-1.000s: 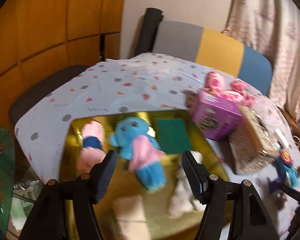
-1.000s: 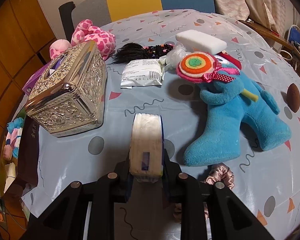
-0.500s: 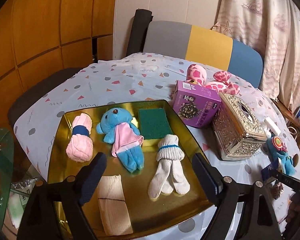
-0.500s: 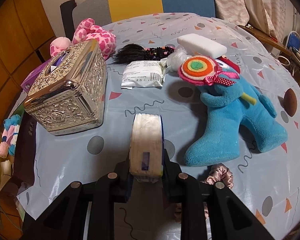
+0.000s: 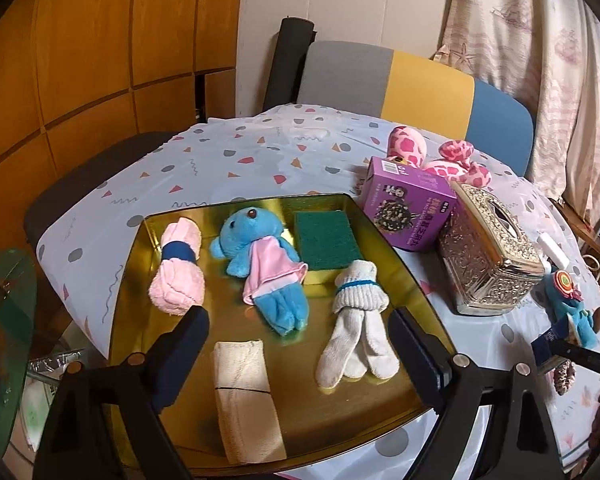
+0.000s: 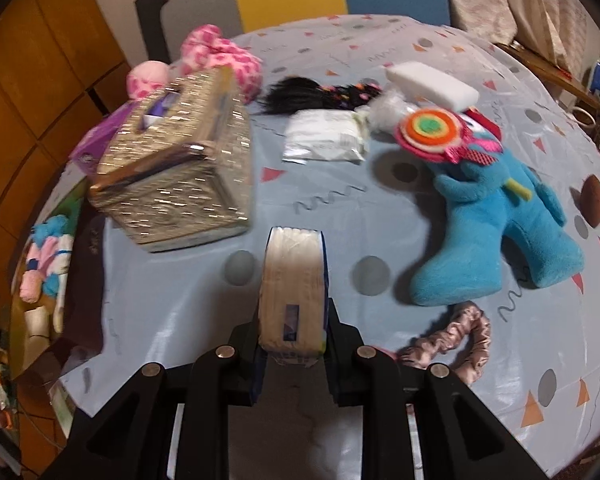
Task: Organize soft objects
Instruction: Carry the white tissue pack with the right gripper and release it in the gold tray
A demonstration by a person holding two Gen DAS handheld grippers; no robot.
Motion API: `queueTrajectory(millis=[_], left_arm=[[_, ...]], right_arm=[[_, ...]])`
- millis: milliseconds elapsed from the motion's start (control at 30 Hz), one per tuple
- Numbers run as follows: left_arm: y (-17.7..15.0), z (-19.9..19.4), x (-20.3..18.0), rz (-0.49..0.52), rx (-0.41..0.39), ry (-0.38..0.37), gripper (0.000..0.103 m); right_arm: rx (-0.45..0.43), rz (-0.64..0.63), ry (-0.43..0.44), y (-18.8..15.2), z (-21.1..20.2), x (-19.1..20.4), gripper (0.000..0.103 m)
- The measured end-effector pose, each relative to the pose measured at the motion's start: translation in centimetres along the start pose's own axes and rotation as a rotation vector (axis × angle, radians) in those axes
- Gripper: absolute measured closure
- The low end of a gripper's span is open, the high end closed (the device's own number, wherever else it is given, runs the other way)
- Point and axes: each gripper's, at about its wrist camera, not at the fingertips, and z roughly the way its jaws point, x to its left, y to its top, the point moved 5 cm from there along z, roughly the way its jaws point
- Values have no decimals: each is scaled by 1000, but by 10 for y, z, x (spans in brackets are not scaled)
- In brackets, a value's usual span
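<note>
A gold tray [image 5: 400, 256] holds a pink rolled towel [image 5: 177, 270], a small blue bear in a pink dress [image 5: 262, 264], a green scouring pad [image 5: 326, 240], white socks [image 5: 358, 322] and a beige folded cloth [image 5: 244, 396]. My left gripper [image 5: 296, 360] is open and empty above the tray's near edge. My right gripper [image 6: 294, 340] is shut on a pack of tissues [image 6: 292, 284] and holds it above the table. A big blue plush [image 6: 496, 220] with a lollipop lies to its right. A satin scrunchie [image 6: 456, 344] lies close by.
A silver tissue box [image 6: 180, 176] and a purple box [image 5: 408, 208] stand between the tray and the right gripper. A pink spotted plush [image 5: 432, 156], a black hair piece [image 6: 300, 94], a wipes packet [image 6: 326, 136] and a white sponge [image 6: 432, 84] lie further back. A chair [image 5: 420, 84] stands behind.
My left gripper has pulled back and up from the tray, and its jaws stand wider. My right gripper has shifted left with the tissues; its view is blurred now.
</note>
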Motion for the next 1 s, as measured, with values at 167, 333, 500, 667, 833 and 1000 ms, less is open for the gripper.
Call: queueTrajectory(millis=[167,333,500,667,833,1000], left_arm=[[-3,2,8,-18,8,5,12],[1,-1,23,-51,-7,23,11],[9,-11,53,-119,-47,66,11],[10,-17,83,-178,-63,108,11],[3,-17,91,-186,-47,122,11],[2,-15,82,-163,-43,102,11]], right_arm=[[-36,-50,66,6,-18,32,80],[-47,-163,245,11,-37,93,80],[7,-268,416,9,-35,172,80],[115,-398,502,-10,-7,250,78],[237,-473,507,-37,32,294,73],[252,-465,495,-51,39,297,58]])
